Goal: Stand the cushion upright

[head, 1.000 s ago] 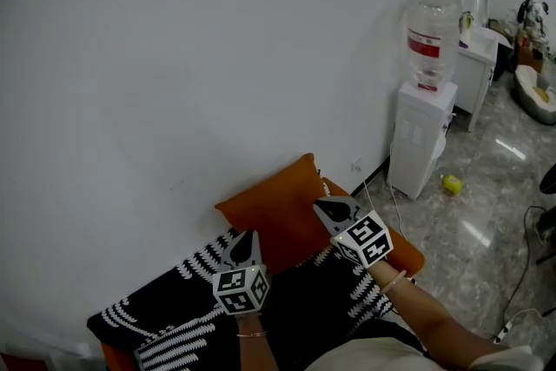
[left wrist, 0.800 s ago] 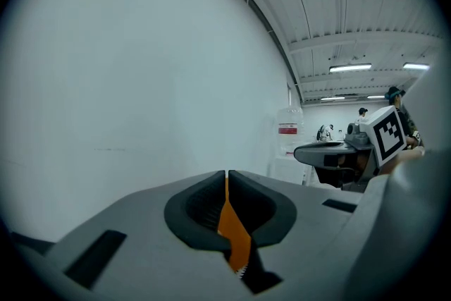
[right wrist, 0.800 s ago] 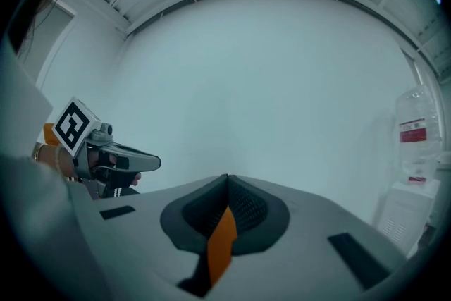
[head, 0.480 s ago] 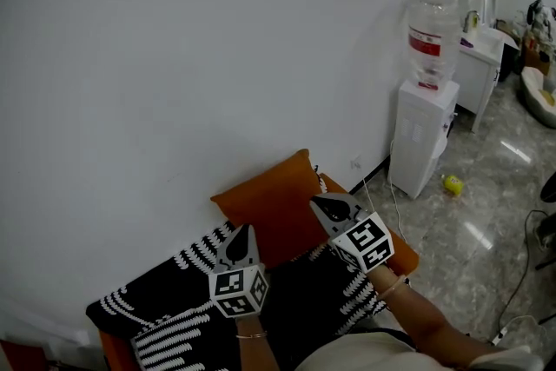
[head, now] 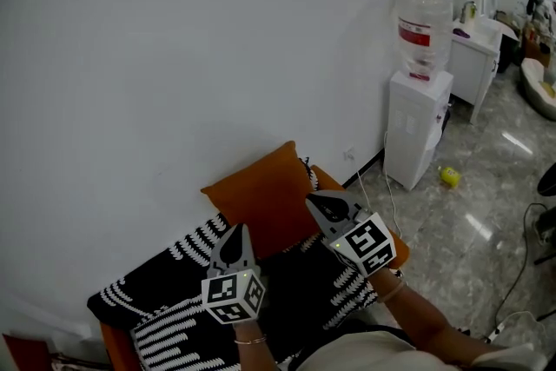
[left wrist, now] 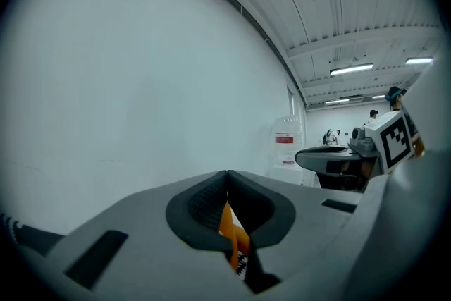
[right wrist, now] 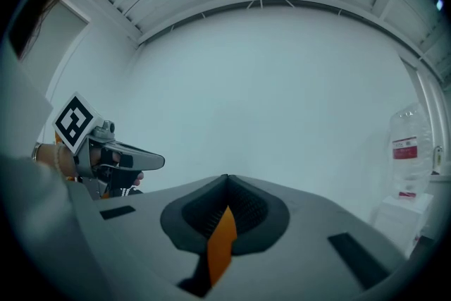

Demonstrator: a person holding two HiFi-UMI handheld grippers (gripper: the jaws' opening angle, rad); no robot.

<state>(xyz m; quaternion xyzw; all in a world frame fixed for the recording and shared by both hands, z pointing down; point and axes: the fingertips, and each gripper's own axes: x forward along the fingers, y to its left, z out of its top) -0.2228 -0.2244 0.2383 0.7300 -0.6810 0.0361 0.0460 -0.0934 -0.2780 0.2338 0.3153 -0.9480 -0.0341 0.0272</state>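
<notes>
You've got the left gripper and right gripper fingers pinched fully closed on orange cushion fabric. It's propped against the wall, on the patterned throw.

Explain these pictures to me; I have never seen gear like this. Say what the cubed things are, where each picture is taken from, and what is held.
No robot here: a person holds tongs in each hand; the chequered cubes are part of them. One picture comes from a camera on the person's head, looking down. The other two come from cameras riding on the tongs, looking along their jaws. The left tongs and right tongs are each shut on the orange cushion, which leans on the white wall next to a black-and-white cover. A water dispenser stands by the wall.
</notes>
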